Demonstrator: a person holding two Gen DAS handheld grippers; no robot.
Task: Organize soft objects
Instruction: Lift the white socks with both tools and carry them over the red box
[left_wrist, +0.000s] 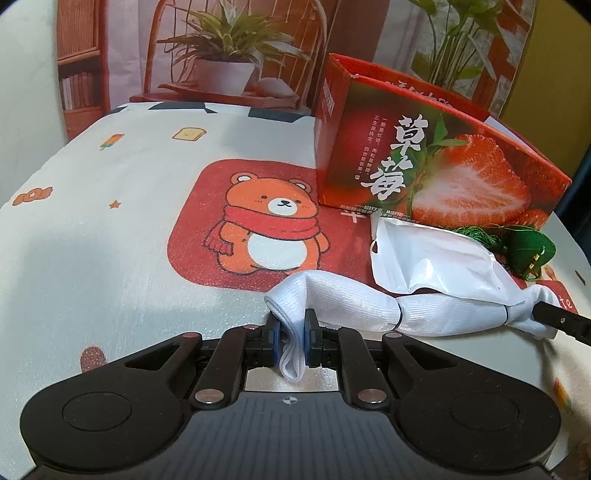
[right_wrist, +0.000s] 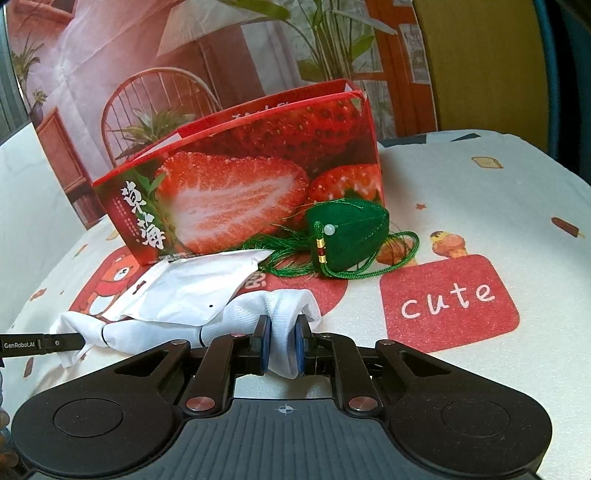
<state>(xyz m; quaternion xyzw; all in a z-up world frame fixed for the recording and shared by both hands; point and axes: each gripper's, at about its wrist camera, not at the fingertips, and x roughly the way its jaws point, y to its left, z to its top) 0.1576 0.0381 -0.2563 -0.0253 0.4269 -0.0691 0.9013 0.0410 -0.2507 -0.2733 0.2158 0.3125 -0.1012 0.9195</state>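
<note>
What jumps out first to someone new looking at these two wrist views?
The red strawberry box standing open-topped at the back of the bear-print cloth. In front of it, a white sock stretched between the left gripper and right gripper, each pinching one end. A white pouch lies over the sock, with a green tasselled sachet beside the box.

Bright, sharp; edges perhaps warped.

Left gripper clamped; right gripper clamped.
</note>
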